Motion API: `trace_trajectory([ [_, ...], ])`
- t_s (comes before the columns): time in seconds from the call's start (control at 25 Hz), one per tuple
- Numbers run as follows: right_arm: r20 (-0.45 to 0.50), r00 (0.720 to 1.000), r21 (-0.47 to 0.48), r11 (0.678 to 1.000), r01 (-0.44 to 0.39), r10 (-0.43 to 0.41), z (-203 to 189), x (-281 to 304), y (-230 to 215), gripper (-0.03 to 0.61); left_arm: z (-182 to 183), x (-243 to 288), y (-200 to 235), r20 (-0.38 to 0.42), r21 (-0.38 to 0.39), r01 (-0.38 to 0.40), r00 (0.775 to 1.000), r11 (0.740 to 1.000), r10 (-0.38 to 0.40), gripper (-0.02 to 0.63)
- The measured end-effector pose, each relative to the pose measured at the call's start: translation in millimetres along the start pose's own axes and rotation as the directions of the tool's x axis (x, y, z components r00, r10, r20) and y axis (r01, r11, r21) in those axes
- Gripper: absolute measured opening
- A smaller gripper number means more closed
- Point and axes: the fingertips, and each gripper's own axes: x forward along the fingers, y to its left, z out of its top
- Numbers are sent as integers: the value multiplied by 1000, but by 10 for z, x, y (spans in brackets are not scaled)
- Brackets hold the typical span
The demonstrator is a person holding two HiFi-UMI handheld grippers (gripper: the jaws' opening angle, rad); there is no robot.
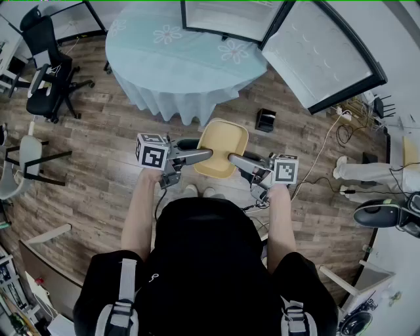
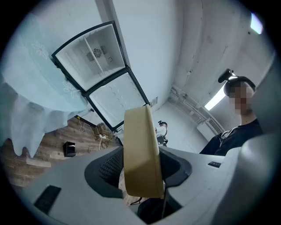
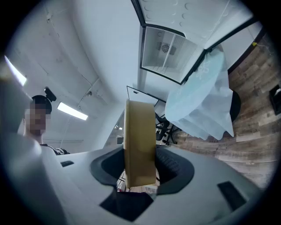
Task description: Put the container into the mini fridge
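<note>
A shallow tan container [image 1: 223, 147] hangs in the air in front of me, above the wooden floor. My left gripper [image 1: 205, 155] is shut on its left rim and my right gripper [image 1: 235, 157] on its right rim. In the left gripper view the container [image 2: 139, 154] stands edge-on between the dark pads of the left gripper [image 2: 141, 170]. The right gripper view shows the container [image 3: 139, 145] the same way in the right gripper [image 3: 140, 171]. The mini fridge [image 1: 230, 18] stands on the round table, its door [image 1: 321, 52] swung wide open to the right and its white inside [image 2: 93, 53] bare.
A round table with a pale blue cloth [image 1: 164, 59] is straight ahead. A small black box [image 1: 266, 120] lies on the floor beside it. Cables and a power strip [image 1: 341, 121] lie at the right, near a person's legs [image 1: 361, 172]. A black office chair [image 1: 49, 62] stands at the left.
</note>
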Motion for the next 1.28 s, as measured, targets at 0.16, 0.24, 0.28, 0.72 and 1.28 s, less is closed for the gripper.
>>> trace_trajectory([
  [0.16, -2, 1000, -7, 1000, 4, -4, 4, -3, -33, 195, 28, -10, -28, -3, -5, -10, 1000, 1000, 10, 216],
  [0.24, -3, 1000, -7, 1000, 0, 0, -8, 4, -25, 195, 23, -19, -41, 2, -8, -11, 1000, 1000, 11, 216],
  [0.28, -4, 1000, -7, 1000, -2, 2, -21, 12, -19, 195, 15, -30, -43, 4, -8, -12, 1000, 1000, 12, 216],
  [0.72, -3, 1000, -6, 1000, 8, -8, -141, 164, -6, 196, -8, -203, -37, 18, -21, -13, 1000, 1000, 14, 216],
  [1.28, 56, 989, -16, 991, 135, -134, -169, 311, -28, 193, -22, -345, 66, 0, -19, 34, 999, 999, -34, 212],
])
